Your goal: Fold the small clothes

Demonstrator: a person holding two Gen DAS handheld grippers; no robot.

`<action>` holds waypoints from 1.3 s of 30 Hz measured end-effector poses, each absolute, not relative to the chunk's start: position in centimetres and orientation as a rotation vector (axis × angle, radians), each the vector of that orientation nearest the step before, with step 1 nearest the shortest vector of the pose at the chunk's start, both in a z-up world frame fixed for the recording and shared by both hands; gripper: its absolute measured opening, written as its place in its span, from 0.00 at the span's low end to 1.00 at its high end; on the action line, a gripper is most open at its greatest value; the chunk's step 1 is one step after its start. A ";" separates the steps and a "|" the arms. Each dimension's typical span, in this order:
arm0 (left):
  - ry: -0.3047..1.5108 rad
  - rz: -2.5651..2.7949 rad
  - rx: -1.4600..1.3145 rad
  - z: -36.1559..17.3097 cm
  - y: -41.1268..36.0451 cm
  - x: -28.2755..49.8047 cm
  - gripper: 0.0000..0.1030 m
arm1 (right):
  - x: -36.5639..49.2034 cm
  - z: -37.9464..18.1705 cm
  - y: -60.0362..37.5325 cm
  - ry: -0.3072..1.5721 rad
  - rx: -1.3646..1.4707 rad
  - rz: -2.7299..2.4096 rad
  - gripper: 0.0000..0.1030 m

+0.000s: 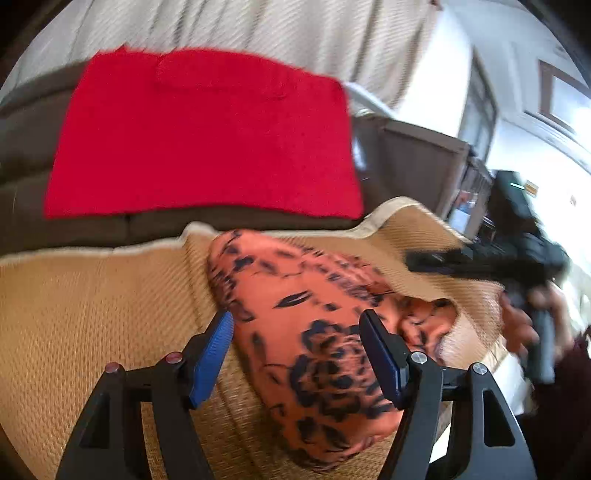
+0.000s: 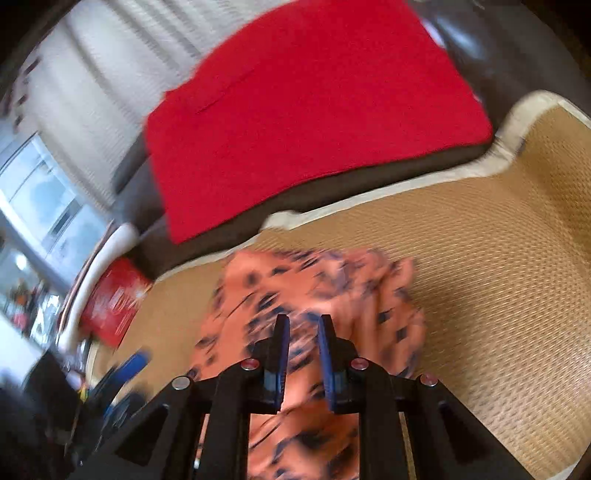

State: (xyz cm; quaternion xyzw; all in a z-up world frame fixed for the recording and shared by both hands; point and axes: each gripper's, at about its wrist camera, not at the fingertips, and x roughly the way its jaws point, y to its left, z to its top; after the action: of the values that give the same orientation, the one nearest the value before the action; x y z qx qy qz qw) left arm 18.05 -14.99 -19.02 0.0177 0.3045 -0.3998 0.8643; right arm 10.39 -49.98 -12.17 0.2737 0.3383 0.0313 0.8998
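An orange garment with a dark floral print (image 1: 314, 295) lies bunched on a woven tan mat (image 1: 92, 314). My left gripper (image 1: 297, 317) hangs over it, open wide, its blue pads on either side of the cloth and clear of it. In the right wrist view the same garment (image 2: 321, 280) is blurred under my right gripper (image 2: 303, 321). That gripper's jaws stand a narrow gap apart, with cloth showing through the gap but no clear pinch. At the right edge of the left wrist view, a hand (image 1: 517, 321) holds the blurred right gripper (image 1: 424, 258).
A flat red cloth (image 1: 203, 136) (image 2: 314, 110) lies on a brown cushioned seat (image 1: 22, 147) beyond the mat. A corner of the mat (image 1: 417, 229) curls up over the garment. Pale curtains (image 1: 258, 26) hang behind. A red package (image 2: 114, 299) sits at the left.
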 end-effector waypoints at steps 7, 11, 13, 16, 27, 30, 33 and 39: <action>0.780 -0.812 0.291 -23.2 -19.4 17.2 0.69 | 9.0 -18.0 -46.6 1.028 0.513 -0.002 0.17; 0.820 -0.824 0.295 -24.4 -19.8 17.5 0.70 | 8.7 -16.3 -46.3 1.045 0.477 -0.020 0.17; 0.832 -0.825 0.287 -24.4 -19.5 17.5 0.71 | 9.3 -14.4 -47.0 0.979 0.506 -0.027 0.17; 0.850 -0.819 0.279 -24.4 -19.2 17.4 0.72 | 11.2 -11.8 -48.9 0.824 0.587 -0.076 0.17; 0.837 -0.809 0.292 -23.8 -19.1 16.7 0.74 | 19.9 -14.4 -49.1 0.907 0.586 -0.190 0.21; 0.829 -0.808 0.299 -23.2 -18.8 16.1 0.74 | 20.5 -11.8 -47.4 0.790 0.602 -0.034 0.21; 0.816 -0.801 0.310 -22.8 -18.5 15.5 0.74 | 22.6 -11.3 -44.6 0.791 0.569 0.078 0.42; 0.789 -0.791 0.340 -22.1 -18.2 14.7 0.74 | 26.0 -14.5 -42.6 0.919 0.502 0.054 0.68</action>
State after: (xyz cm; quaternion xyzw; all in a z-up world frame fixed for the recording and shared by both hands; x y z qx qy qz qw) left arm 14.66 -18.24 -22.11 0.1607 0.3724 -0.3732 0.8344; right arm 25.97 -42.58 -14.53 0.2395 0.4387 0.0256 0.8658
